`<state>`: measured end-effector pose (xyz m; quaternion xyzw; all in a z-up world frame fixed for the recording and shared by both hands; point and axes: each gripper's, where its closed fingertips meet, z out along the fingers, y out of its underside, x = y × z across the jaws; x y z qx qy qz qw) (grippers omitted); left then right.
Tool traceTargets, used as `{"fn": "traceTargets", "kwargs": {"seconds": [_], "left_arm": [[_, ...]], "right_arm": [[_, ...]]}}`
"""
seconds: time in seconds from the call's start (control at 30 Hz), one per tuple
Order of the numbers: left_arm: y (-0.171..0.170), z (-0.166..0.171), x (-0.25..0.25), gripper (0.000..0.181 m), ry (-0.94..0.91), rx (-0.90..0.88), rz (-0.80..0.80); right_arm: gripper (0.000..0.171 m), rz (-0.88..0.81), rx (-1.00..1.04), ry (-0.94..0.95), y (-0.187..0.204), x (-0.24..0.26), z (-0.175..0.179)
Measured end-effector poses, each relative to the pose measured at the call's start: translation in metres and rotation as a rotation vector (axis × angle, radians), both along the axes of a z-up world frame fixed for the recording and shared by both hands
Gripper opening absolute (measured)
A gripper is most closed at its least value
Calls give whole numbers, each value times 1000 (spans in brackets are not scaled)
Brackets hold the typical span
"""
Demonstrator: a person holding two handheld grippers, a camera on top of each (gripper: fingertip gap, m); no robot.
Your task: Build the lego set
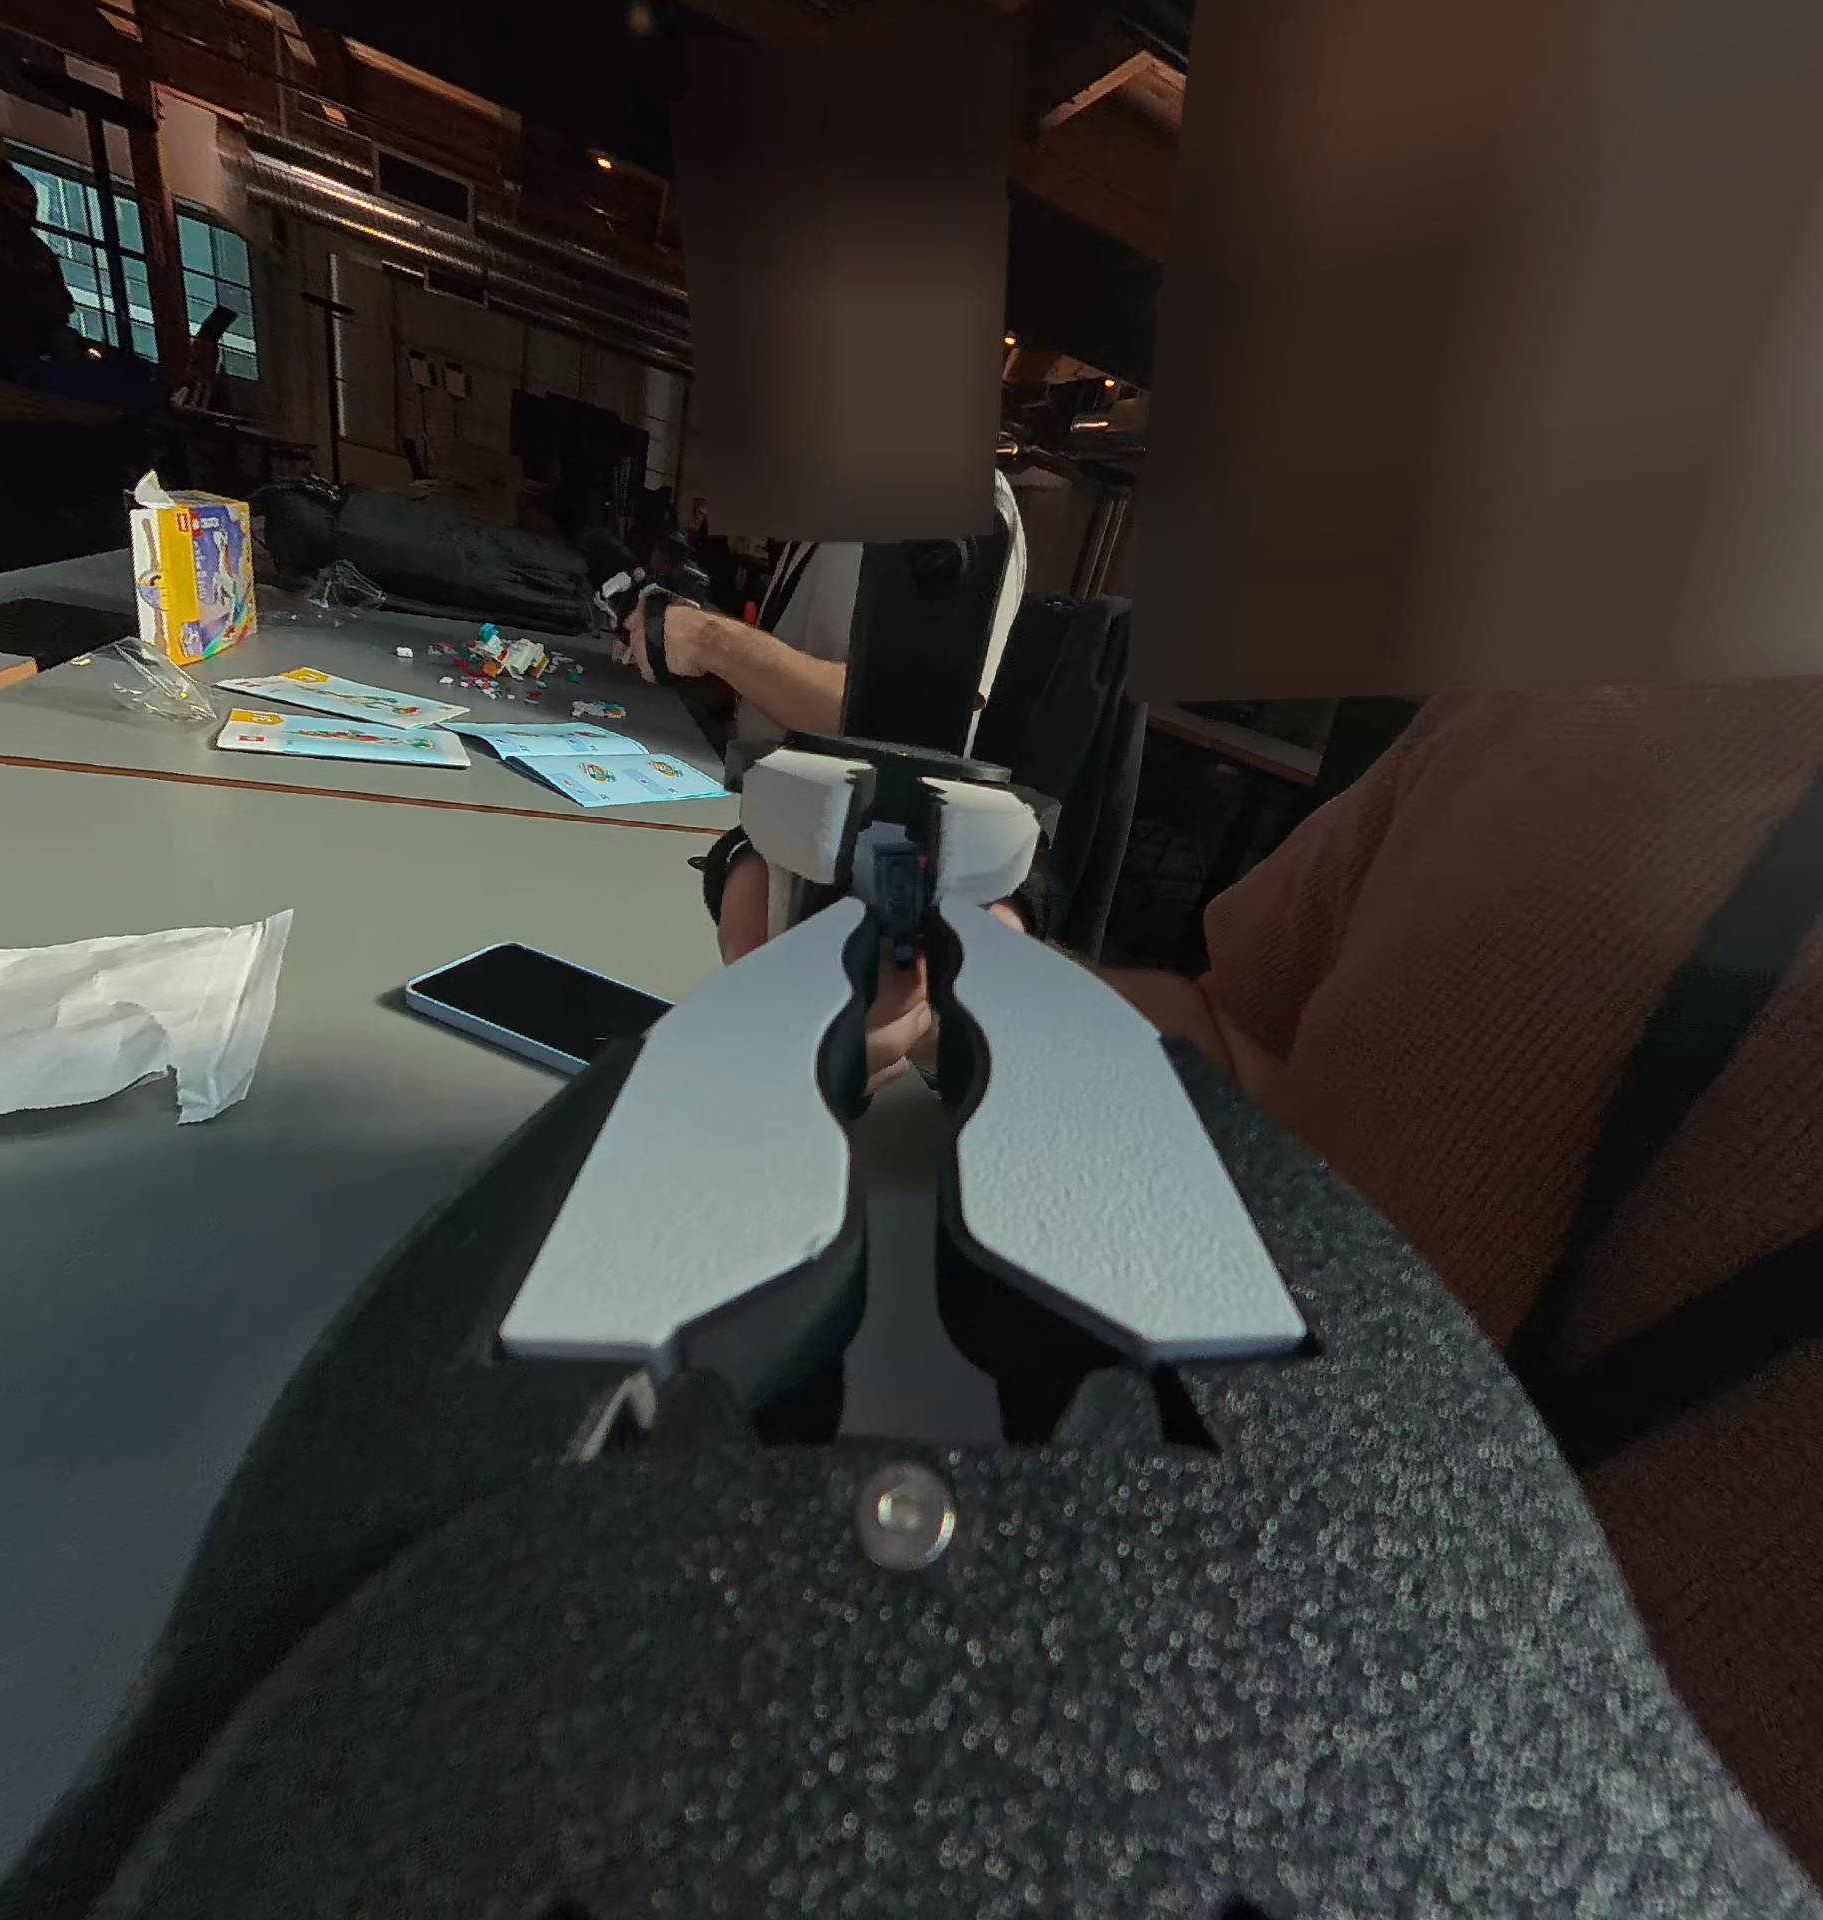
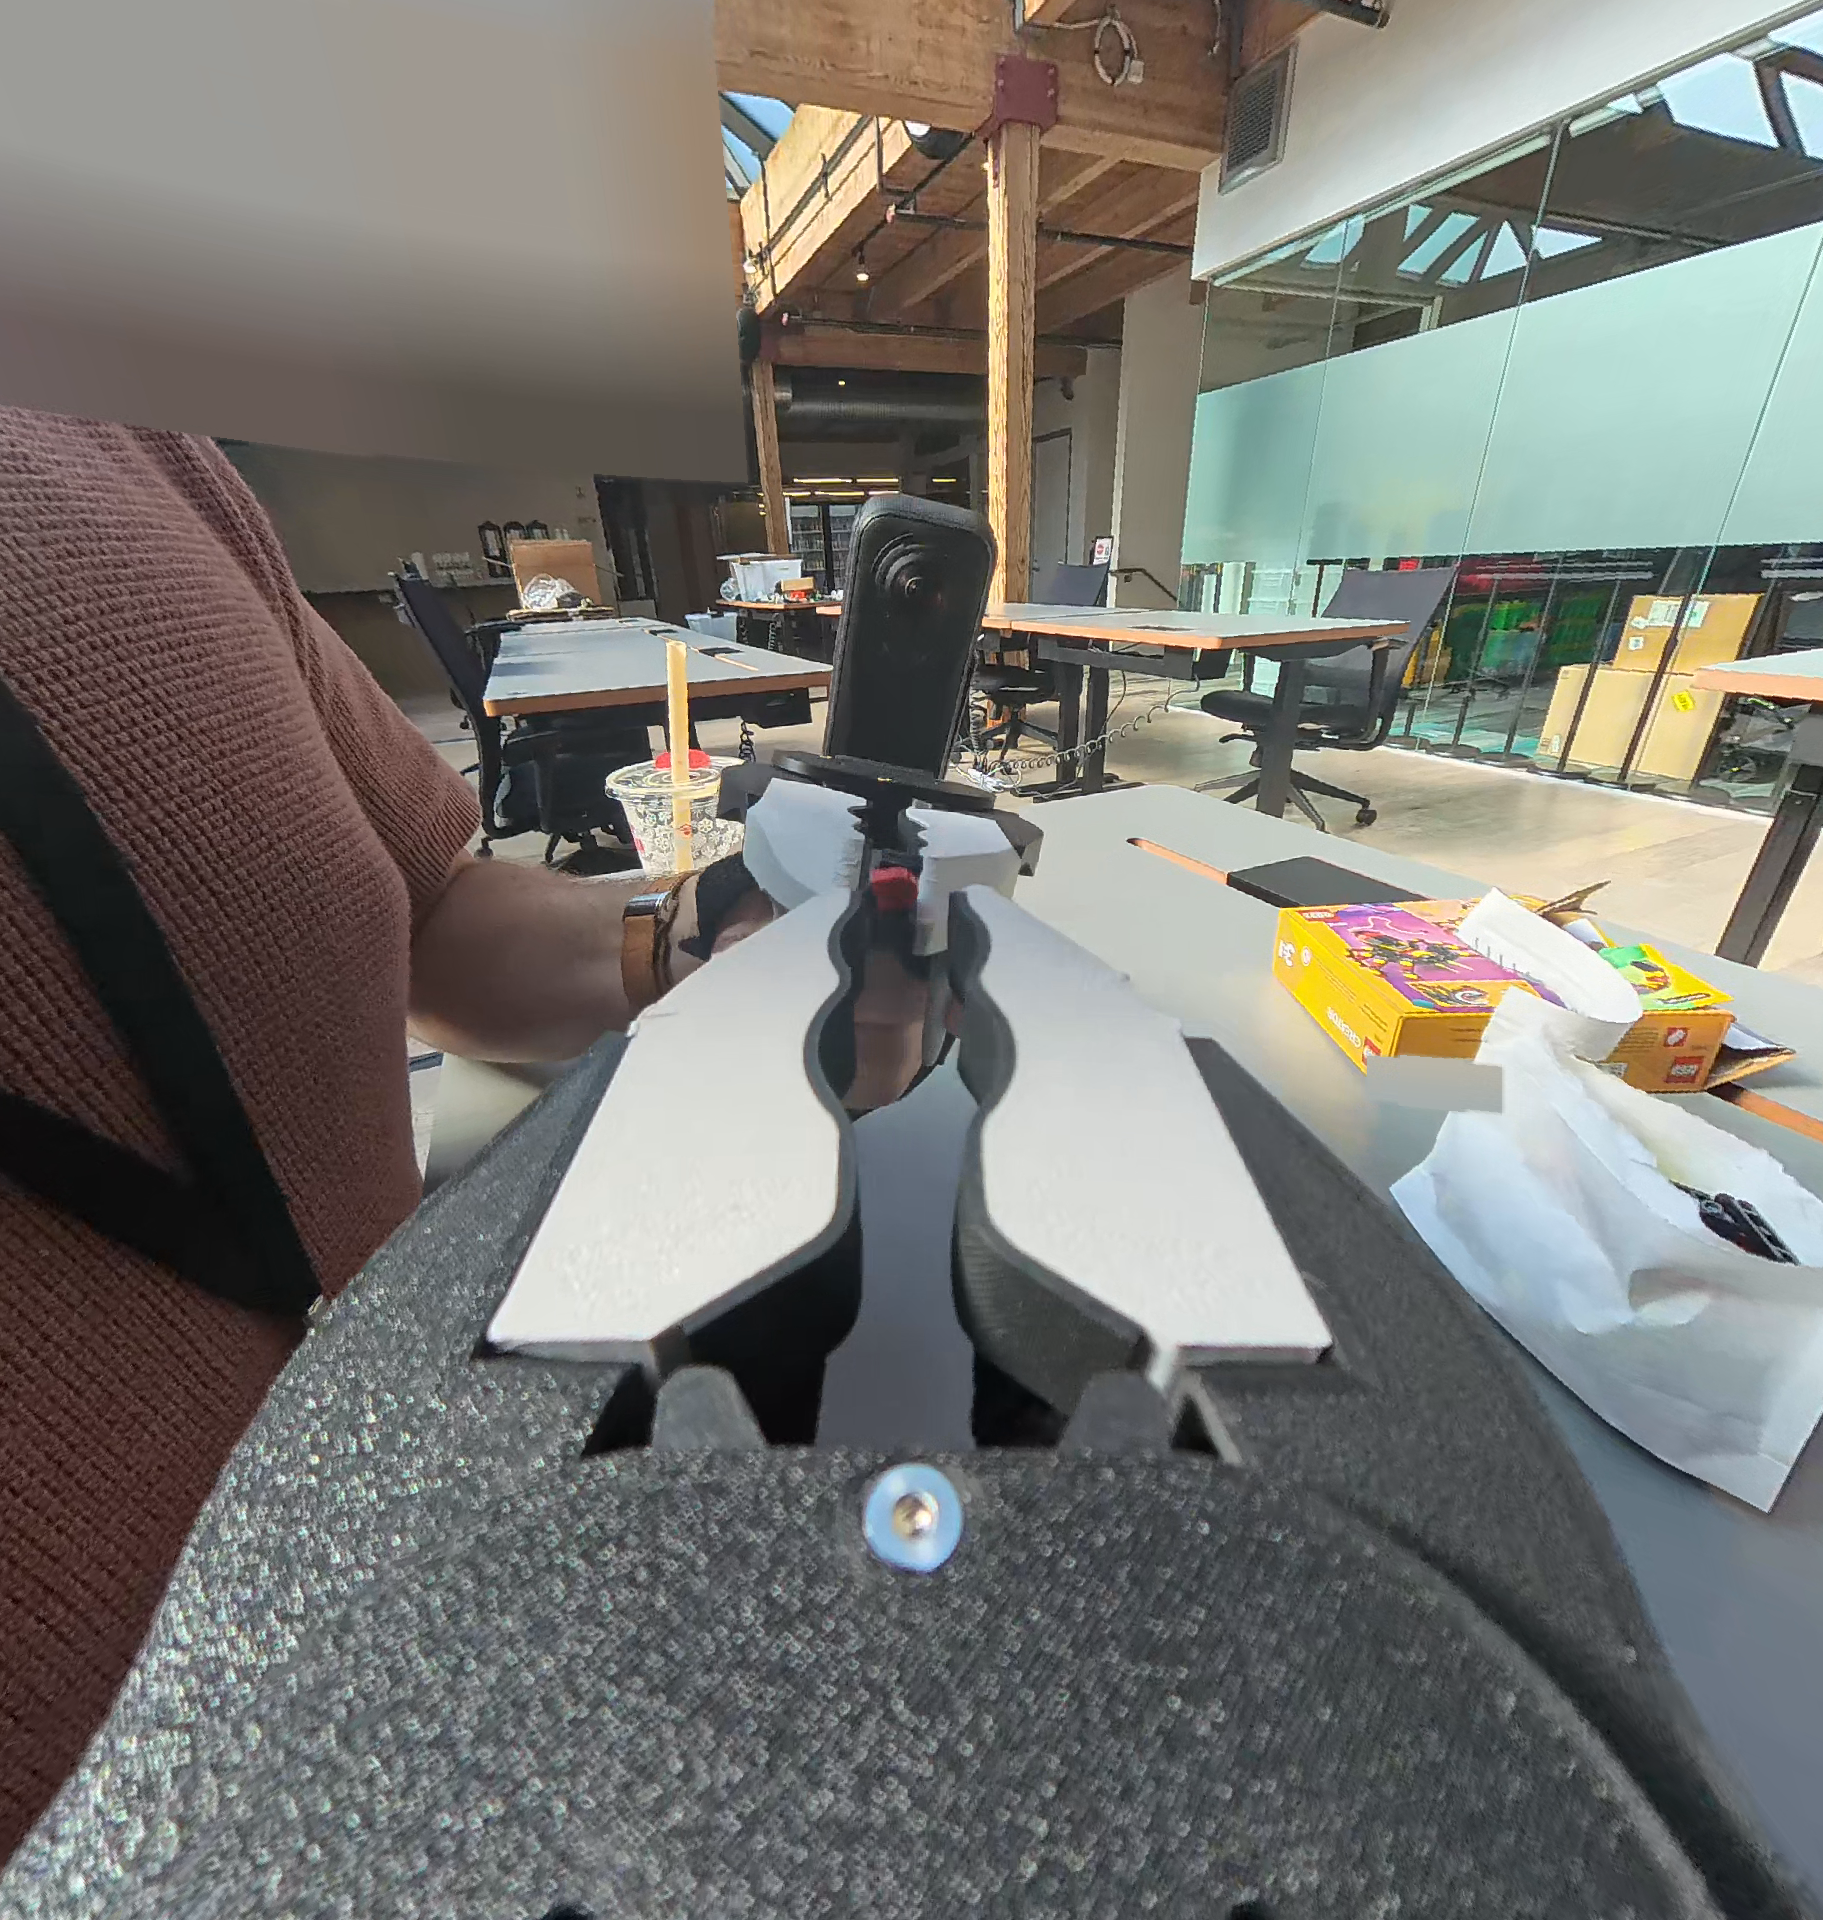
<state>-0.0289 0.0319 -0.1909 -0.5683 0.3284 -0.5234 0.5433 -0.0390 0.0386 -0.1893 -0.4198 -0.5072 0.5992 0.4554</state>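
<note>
My two grippers meet tip to tip in the air above the grey table (image 1: 263, 1299), in front of the person's rust sweater. In the left wrist view, my left gripper (image 1: 901, 914) is nearly shut on a small dark lego piece (image 1: 894, 885); the right gripper's white fingers (image 1: 798, 821) face it. In the right wrist view, my right gripper (image 2: 902, 906) is shut around a small lego piece with a red part (image 2: 891, 891) and a white part (image 2: 928, 928). The left gripper (image 2: 886, 831) with its camera stands opposite. I cannot tell where the two pieces join.
A phone (image 1: 543, 1003) and a torn white paper bag (image 1: 96, 1018) lie on the table. The bag (image 2: 1634, 1257) holds dark pieces (image 2: 1740, 1226); a yellow lego box (image 2: 1406, 987) lies behind it. A cup with a straw (image 2: 668, 816) stands nearby. Another person builds at the far table (image 1: 595, 717). The tips of both grippers are at nearly the same place.
</note>
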Motion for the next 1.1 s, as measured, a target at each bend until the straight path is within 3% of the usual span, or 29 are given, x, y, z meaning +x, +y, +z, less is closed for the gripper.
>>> {"fn": "traceTargets", "kwargs": {"seconds": [0.87, 1.1], "left_arm": [[1, -4, 2, 7, 15, -15, -14], [1, -10, 2, 7, 61, -27, -12]], "right_arm": [[8, 17, 26, -19, -2, 0, -1], [9, -37, 148, -56, 0, 0, -5]]}}
